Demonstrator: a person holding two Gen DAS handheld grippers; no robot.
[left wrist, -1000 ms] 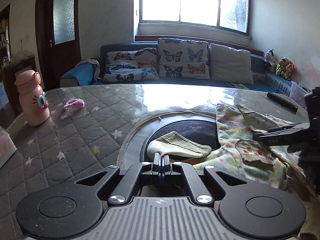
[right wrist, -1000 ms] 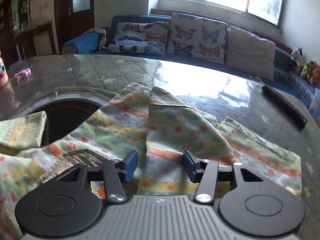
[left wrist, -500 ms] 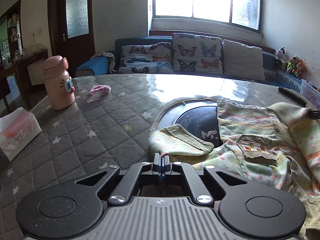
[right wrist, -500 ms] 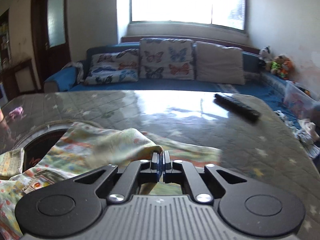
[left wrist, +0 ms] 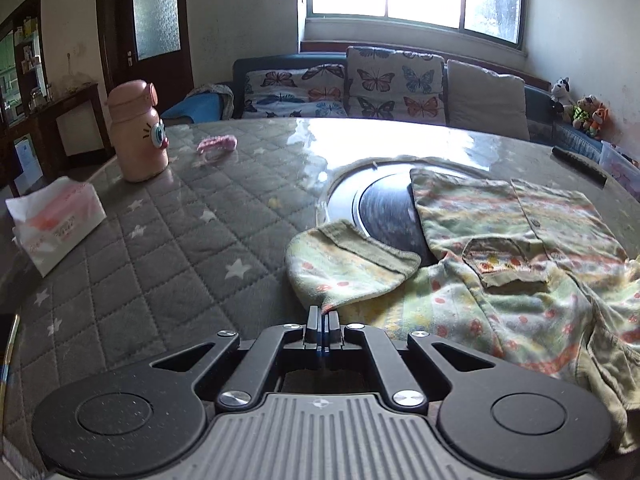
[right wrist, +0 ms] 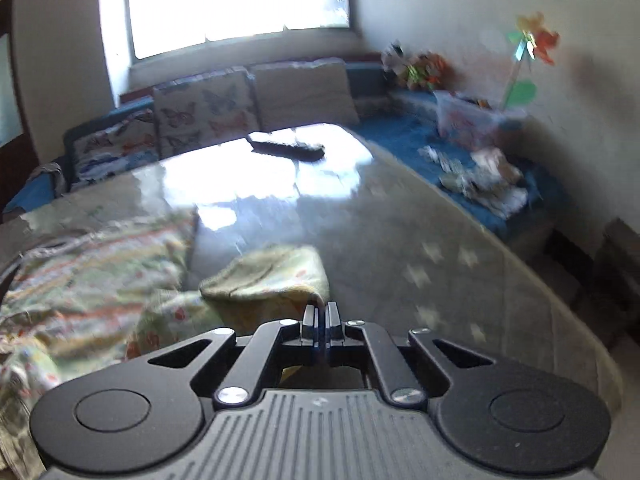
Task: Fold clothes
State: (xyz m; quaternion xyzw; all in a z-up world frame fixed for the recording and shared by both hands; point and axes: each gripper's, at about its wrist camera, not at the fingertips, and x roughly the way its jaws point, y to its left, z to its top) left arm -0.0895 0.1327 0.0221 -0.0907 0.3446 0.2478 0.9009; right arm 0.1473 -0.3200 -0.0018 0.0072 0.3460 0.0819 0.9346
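Covering table (left wrist: 160, 240): grey star quilt under glass.
Sofa (left wrist: 384, 92): behind table.
Left gripper (left wrist: 321, 322): low, clenched on shirt (left wrist: 500, 264) sleeve.
Right gripper (right wrist: 321, 316): clenched on the other sleeve.

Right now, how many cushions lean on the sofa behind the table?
3 in the left wrist view: one low butterfly cushion at left, one taller butterfly cushion in the middle, one plain beige cushion at right. Others may be hidden.

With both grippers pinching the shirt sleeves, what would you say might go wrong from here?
The left gripper pinches only the very tip of the floral green children's shirt, so the sleeve may slip out. The right gripper also grips a thin sleeve edge in a blurred view. The hem lies bunched, which could fold in creases.
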